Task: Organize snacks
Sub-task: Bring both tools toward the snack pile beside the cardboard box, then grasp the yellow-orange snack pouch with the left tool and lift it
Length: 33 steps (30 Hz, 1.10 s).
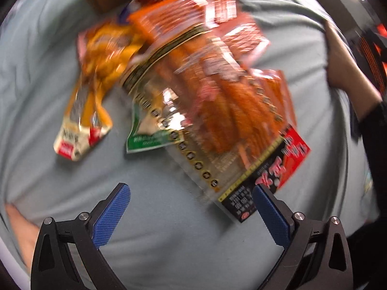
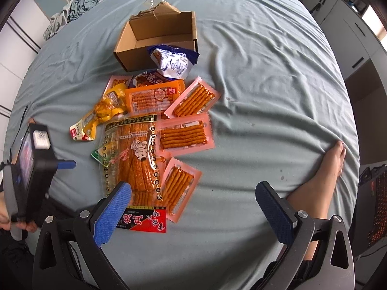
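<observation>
Both my jaws spread wide, nothing held: L gripper (image 1: 191, 207), R gripper (image 2: 193, 207). Snack packets (image 2: 150, 130) piled mid-bedsheet (image 2: 266, 72), just before open cardboard box (image 2: 157, 36), likely their destination.

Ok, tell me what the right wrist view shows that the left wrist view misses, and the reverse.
Only the right wrist view shows the whole open cardboard box, the blue-and-white packet at its mouth, and the left gripper from outside. Only the left wrist view shows its own open fingers. Both share the big spicy-strip bag, the yellow packet and the blue-grey sheet.
</observation>
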Motion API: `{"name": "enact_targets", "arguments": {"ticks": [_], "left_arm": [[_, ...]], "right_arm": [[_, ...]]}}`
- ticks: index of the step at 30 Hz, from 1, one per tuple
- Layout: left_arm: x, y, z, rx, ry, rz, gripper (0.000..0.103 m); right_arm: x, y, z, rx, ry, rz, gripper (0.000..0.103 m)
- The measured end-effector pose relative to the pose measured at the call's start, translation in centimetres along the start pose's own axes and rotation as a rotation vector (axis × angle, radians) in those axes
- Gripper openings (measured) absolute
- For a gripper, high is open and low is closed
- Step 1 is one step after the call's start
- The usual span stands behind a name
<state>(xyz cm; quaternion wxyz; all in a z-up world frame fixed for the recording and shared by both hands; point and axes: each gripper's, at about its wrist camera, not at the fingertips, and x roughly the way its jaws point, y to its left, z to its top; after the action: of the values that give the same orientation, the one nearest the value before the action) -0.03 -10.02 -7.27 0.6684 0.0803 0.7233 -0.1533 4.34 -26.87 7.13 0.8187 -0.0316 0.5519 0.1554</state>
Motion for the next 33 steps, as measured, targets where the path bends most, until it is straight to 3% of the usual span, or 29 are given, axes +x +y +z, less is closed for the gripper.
{"name": "enact_targets", "arguments": {"ticks": [11,18,23,27,28,29,31,33], "left_arm": [[-3.6,5.7,1.5,-0.067,-0.219,0.168,0.103],[-1.0,9.9,1.4,0.009,-0.204,0.295,0.103],[-0.5,9.9,3.2,0.053,-0.229,0.279,0.103],[1.5,9.7,4.7,0.061,-0.189,0.272,0.103],[1.9,9.6,5.0,0.054,-0.179,0.262,0.101],[2.5,9.5,5.3,0.046,-0.164,0.235,0.091],[2.5,9.2,6.0,0.032,-0.175,0.205,0.082],[2.2,8.5,6.3,0.086,-0.187,0.180,0.051]], "right_arm": [[2.2,1.0,-0.2,-0.048,0.055,-0.032,0.103],[2.8,1.3,0.1,-0.064,0.065,-0.035,0.103],[3.1,1.8,0.6,-0.066,0.072,-0.043,0.103],[3.6,2.5,1.3,-0.070,0.081,-0.047,0.103],[3.7,2.6,1.4,-0.072,0.083,-0.047,0.103],[3.8,2.8,1.6,-0.074,0.084,-0.049,0.103],[4.0,3.2,1.8,-0.082,0.086,-0.051,0.103],[4.1,3.5,2.0,-0.088,0.083,-0.055,0.103]]}}
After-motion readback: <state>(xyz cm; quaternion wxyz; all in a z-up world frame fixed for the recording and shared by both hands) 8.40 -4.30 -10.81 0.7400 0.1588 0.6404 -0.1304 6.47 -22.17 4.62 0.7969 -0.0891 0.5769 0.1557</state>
